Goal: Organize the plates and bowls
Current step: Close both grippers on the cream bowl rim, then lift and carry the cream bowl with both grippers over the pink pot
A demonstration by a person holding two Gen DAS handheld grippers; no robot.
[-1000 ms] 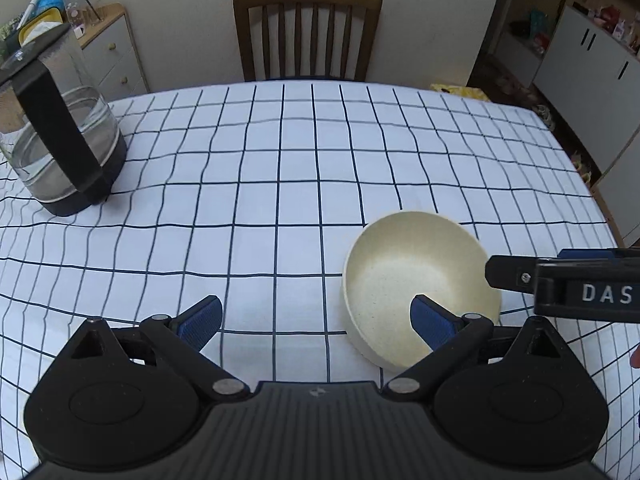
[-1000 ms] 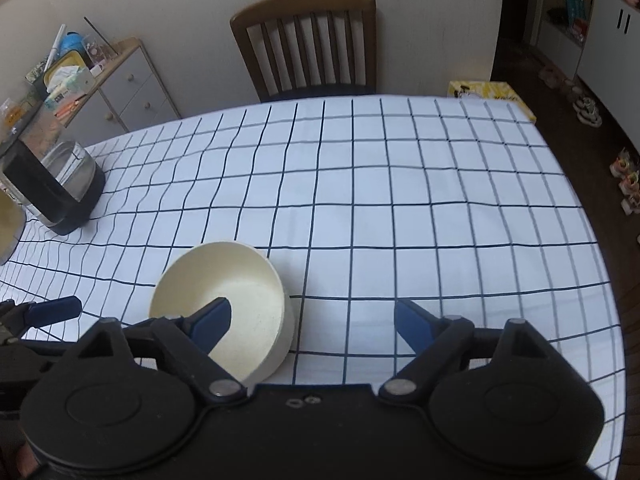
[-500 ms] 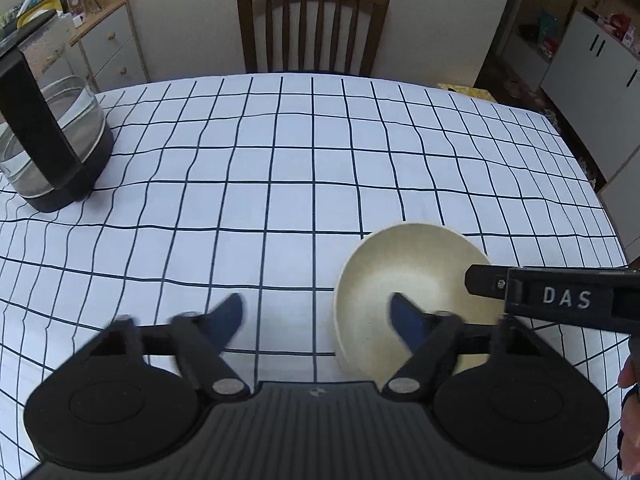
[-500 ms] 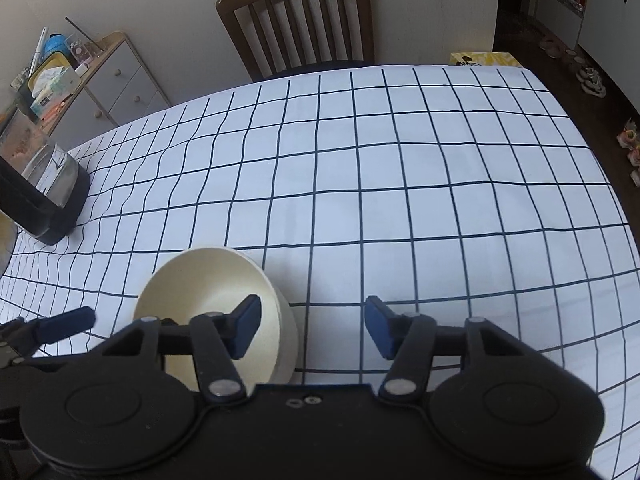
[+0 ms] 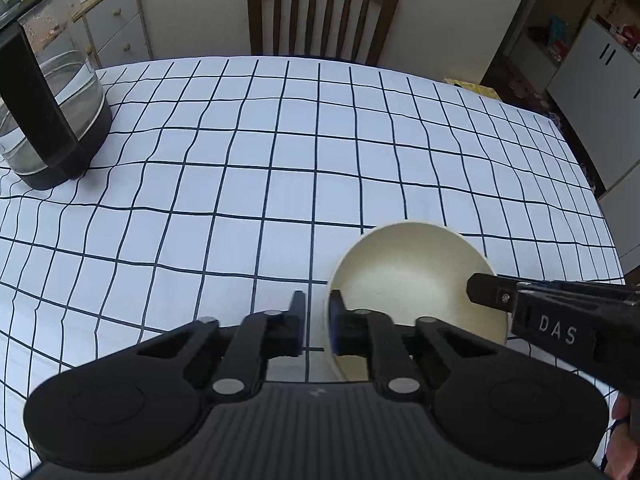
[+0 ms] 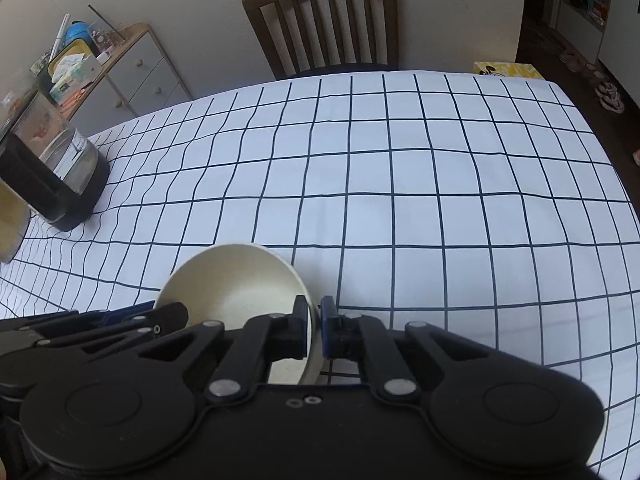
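Observation:
A cream bowl (image 5: pixel 416 276) sits near the front of the checked tablecloth; it also shows in the right wrist view (image 6: pixel 236 288). My left gripper (image 5: pixel 318 320) is shut on the bowl's left rim, one finger outside and one inside. My right gripper (image 6: pixel 315 330) is shut on the bowl's right rim in the same way. The right gripper's finger shows across the bowl in the left wrist view (image 5: pixel 492 294). The edge of another cream dish (image 6: pixel 12 224) shows at the far left.
A glass kettle with a black handle (image 5: pixel 48 120) stands at the table's left side. A wooden chair (image 5: pixel 324 12) stands behind the far edge. A drawer cabinet (image 6: pixel 128 76) with clutter is at the back left. The tablecloth (image 6: pixel 400 200) spreads to the right.
Both grippers went from wide open to shut, each closing on one side of the bowl's rim. The bowl has barely shifted.

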